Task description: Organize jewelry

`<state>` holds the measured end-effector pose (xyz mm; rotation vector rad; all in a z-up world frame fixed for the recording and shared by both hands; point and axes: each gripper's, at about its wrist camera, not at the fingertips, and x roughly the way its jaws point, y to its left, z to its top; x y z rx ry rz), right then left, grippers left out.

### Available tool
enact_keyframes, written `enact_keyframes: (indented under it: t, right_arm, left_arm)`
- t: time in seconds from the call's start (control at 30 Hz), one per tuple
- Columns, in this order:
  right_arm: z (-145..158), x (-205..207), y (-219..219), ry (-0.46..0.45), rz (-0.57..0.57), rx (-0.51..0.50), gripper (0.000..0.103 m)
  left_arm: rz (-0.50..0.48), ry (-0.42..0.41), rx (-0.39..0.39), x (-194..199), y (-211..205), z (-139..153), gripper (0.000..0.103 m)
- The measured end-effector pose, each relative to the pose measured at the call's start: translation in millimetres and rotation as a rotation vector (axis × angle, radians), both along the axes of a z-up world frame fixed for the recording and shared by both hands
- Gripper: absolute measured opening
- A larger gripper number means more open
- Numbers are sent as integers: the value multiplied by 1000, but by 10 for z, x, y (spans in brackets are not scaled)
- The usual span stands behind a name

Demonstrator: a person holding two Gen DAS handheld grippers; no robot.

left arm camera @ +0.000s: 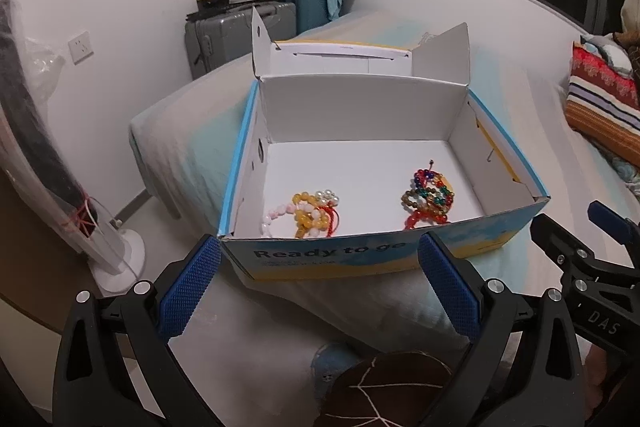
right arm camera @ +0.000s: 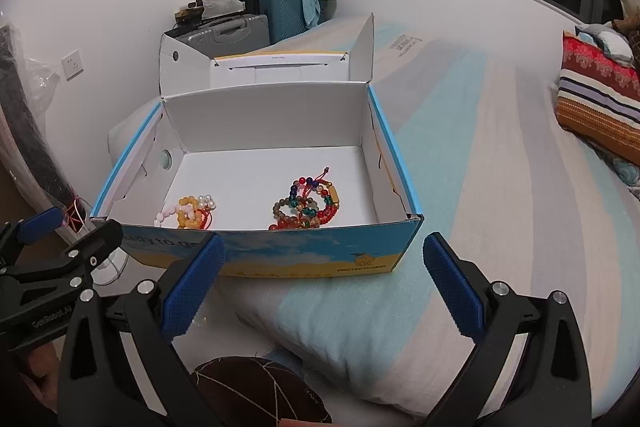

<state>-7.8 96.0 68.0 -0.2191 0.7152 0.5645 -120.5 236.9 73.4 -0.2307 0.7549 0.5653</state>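
Observation:
An open blue and yellow cardboard box [left arm camera: 352,259] [right arm camera: 280,255] stands on the bed, lid flipped back. Inside on its white floor lie two heaps of bead bracelets: a yellow, pink and white heap [left arm camera: 308,213] [right arm camera: 192,213] at the left and a multicoloured red, blue and green heap [left arm camera: 428,199] [right arm camera: 308,205] at the right. My left gripper [left arm camera: 320,255] is open and empty, held just in front of the box's near wall. My right gripper [right arm camera: 324,255] is open and empty, also in front of the near wall. Each gripper shows at the edge of the other's view.
The box sits on a striped pale blue and white bed sheet [right arm camera: 460,187]. A brown cushion [right arm camera: 256,387] lies below the grippers. Striped red pillows [right arm camera: 600,87] lie at the right. Suitcases [left arm camera: 240,35] stand by the far wall, a white fan base [left arm camera: 116,263] at the left.

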Motion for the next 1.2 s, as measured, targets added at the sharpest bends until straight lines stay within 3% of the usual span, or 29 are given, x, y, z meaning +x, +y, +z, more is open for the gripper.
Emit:
enact_keyframes:
  t: [0.7,0.8,1.2]
  right_arm:
    - [-53,37,11,19,0,-10,95]
    - [-54,36,7,17,1,-10,95]
    - [-88,62,11,28,-3,-11,95]
  left_arm:
    - [-27,5,-4,49,-23,42,97]
    - [-30,5,-33,54,-3,35,97]
    - [-39,10,9,75,-58,57,97]
